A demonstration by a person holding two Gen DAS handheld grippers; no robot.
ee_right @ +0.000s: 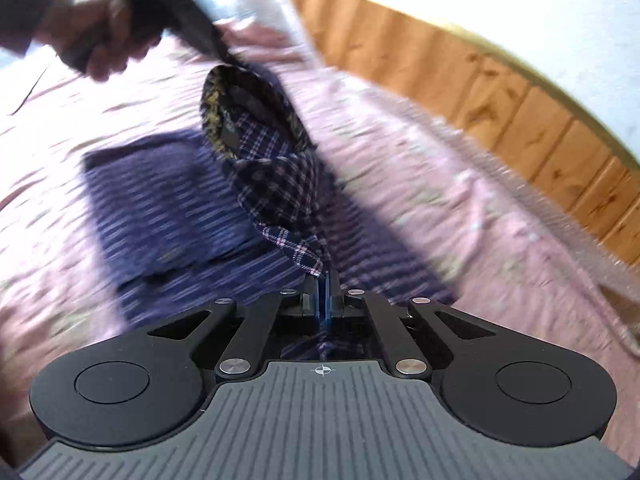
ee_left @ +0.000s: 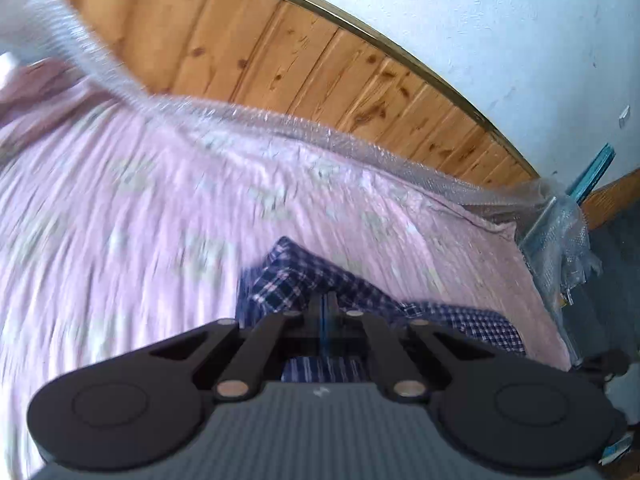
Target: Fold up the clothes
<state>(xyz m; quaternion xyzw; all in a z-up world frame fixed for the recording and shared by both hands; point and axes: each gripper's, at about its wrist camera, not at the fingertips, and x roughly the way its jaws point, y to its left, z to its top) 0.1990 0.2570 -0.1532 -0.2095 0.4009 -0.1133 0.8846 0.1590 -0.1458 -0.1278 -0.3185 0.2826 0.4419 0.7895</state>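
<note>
Two grippers clamp one plaid garment [ee_right: 276, 168] over the pink bedspread [ee_left: 120, 208] | left gripper [ee_left: 325, 308] pinched on a corner | right gripper [ee_right: 323, 280] pinched on the opposite edge | purpose, judged: cloth stretched between both for a fold | limits: motion blur; garment type unclear; left hand [ee_right: 100, 40] partly cropped.

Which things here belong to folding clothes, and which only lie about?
Belong: plaid shirt, pinched by the left gripper and the right gripper.
Only lying about: pink bedsheet, bubble wrap, wooden headboard, blue packet.
</note>
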